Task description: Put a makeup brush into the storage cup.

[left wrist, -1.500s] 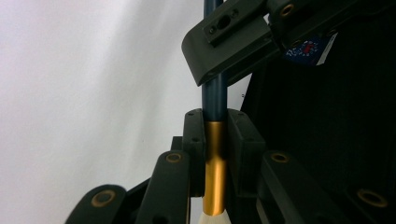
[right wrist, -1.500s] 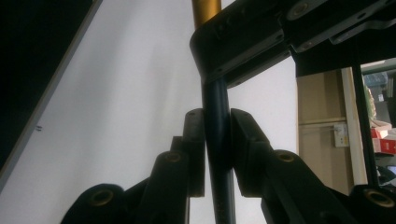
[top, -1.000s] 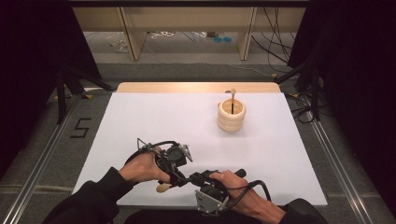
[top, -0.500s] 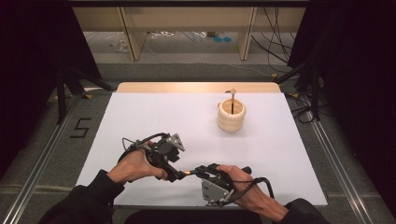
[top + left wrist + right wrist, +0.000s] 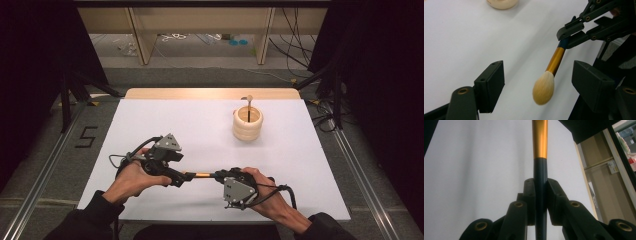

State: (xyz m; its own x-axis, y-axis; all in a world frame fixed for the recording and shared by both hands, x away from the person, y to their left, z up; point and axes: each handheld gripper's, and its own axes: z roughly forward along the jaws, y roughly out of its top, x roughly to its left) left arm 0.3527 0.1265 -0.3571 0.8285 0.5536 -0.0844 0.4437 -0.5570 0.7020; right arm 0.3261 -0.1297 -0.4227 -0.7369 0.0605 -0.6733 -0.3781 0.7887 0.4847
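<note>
One brush (image 5: 550, 75) pinched by the right gripper's (image 5: 540, 195) fingers—well short of the wooden holder (image 5: 247, 123); left gripper's (image 5: 537, 82) fingers spread around its bristles—handover unfinished.

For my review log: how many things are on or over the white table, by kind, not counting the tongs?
Makeup brush: 1
Wooden holder cup: 1
Stick in the cup: 1
Total: 3

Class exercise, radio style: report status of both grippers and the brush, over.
Right gripper shut on brush handle. Left gripper open, jaws either side of the bristles, not touching. Wooden cup far off; nothing in the way.
</note>
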